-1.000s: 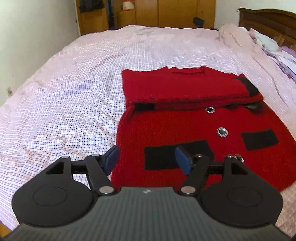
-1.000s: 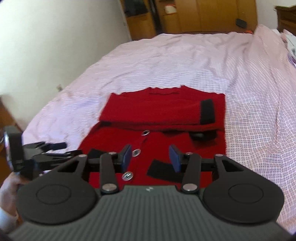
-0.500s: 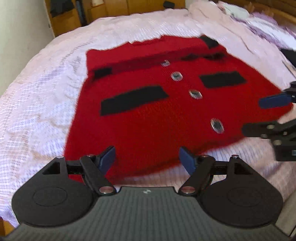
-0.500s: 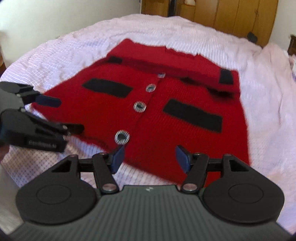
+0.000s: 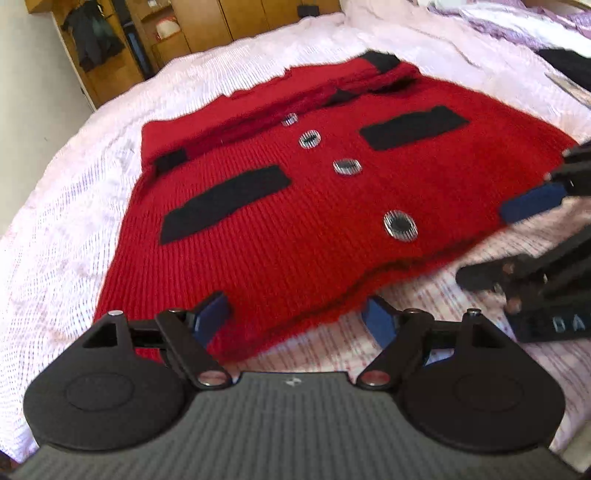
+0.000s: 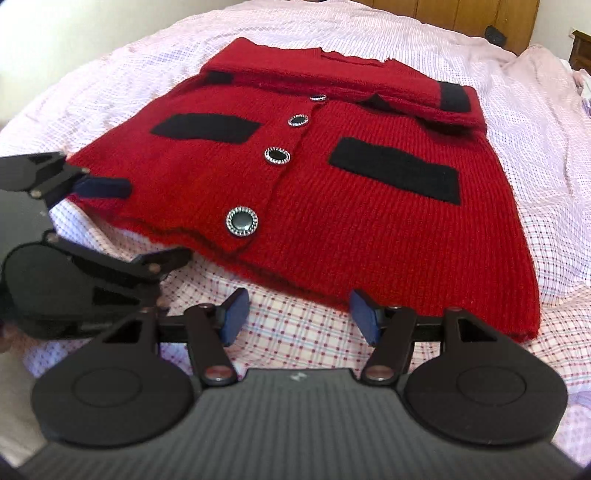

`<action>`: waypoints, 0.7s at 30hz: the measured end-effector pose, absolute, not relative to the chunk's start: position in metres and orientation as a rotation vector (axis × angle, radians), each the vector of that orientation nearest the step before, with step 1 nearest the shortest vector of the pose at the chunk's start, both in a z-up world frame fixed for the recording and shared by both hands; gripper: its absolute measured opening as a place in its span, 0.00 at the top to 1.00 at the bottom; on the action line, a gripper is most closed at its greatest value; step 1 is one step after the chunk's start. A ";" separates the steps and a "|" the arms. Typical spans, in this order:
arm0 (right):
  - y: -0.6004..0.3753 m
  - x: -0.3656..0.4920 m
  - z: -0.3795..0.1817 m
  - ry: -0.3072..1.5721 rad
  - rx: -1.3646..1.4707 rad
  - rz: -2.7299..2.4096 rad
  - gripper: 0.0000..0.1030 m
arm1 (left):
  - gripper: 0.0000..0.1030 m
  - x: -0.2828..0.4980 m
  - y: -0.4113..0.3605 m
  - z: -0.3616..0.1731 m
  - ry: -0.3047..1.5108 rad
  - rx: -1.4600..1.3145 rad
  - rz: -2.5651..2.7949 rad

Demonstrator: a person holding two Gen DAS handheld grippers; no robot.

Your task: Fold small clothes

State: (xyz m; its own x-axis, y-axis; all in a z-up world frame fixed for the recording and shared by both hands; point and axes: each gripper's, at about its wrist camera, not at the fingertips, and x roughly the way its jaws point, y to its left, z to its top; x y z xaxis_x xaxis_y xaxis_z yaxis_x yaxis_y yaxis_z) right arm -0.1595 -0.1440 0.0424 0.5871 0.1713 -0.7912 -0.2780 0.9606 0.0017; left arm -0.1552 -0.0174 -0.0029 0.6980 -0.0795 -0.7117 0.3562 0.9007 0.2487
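A small red knitted cardigan with black pocket strips and round silver buttons lies flat on the bed, sleeves folded across its top. It also shows in the right wrist view. My left gripper is open and empty, low at the hem's left part, its left fingertip over the hem edge. My right gripper is open and empty, just in front of the hem's right part. Each gripper shows in the other's view, the right one and the left one, both with jaws wide apart.
The bed is covered by a pink checked sheet. Wooden wardrobes stand behind it, with dark clothes hanging at the left. Purple and dark bedding lies at the far right.
Both grippers have come down and closer to the cardigan's bottom hem. The left fingertip now reaches over the hem edge. Both stay open.
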 end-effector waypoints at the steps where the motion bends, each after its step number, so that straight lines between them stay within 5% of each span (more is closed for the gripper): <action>1: -0.143 -0.158 0.044 0.904 -0.132 0.263 0.39 | 0.19 -0.151 -0.016 -0.001 0.762 0.373 -0.251; 21: -0.175 -0.119 0.052 0.792 -0.161 0.039 0.39 | 0.21 -0.130 -0.001 0.006 0.750 0.329 -0.158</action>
